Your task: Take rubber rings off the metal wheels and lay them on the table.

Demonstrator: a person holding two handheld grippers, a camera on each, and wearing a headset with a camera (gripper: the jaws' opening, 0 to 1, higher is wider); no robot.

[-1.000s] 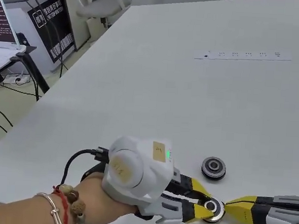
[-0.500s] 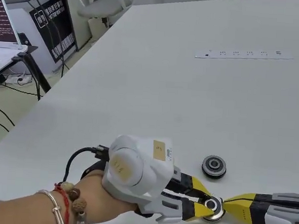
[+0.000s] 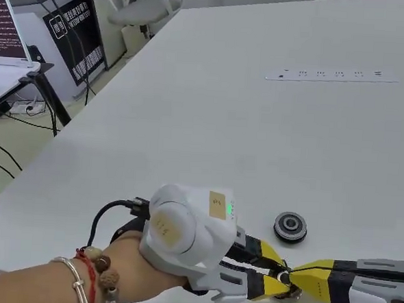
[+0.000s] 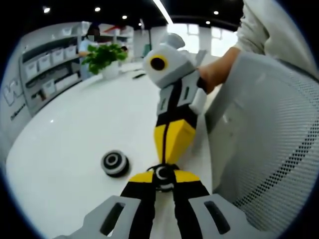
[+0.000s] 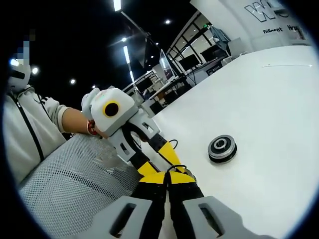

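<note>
A small metal wheel (image 4: 162,174) with a black rubber ring sits at the table's near edge, and my left gripper (image 4: 162,179) is shut on it. In the head view the left gripper (image 3: 280,278) reaches in from the left. The wheel (image 3: 284,294) there is mostly covered by yellow jaw tips. My right gripper (image 3: 296,279) comes in from the right, tip to tip with the left one. Its jaws (image 5: 168,180) are shut on the thin black rubber ring (image 5: 175,168) at the wheel's top. A second wheel (image 3: 290,225) with its ring on lies flat just beyond.
The white table (image 3: 224,125) stretches far ahead, with a row of sockets (image 3: 330,75) set into it. Its left edge drops to a floor with cables and chairs. A mesh chair back (image 4: 264,149) stands close behind the grippers.
My right gripper has slid a little left onto the held wheel, now covering most of it. The left gripper and the second wheel have stayed put.
</note>
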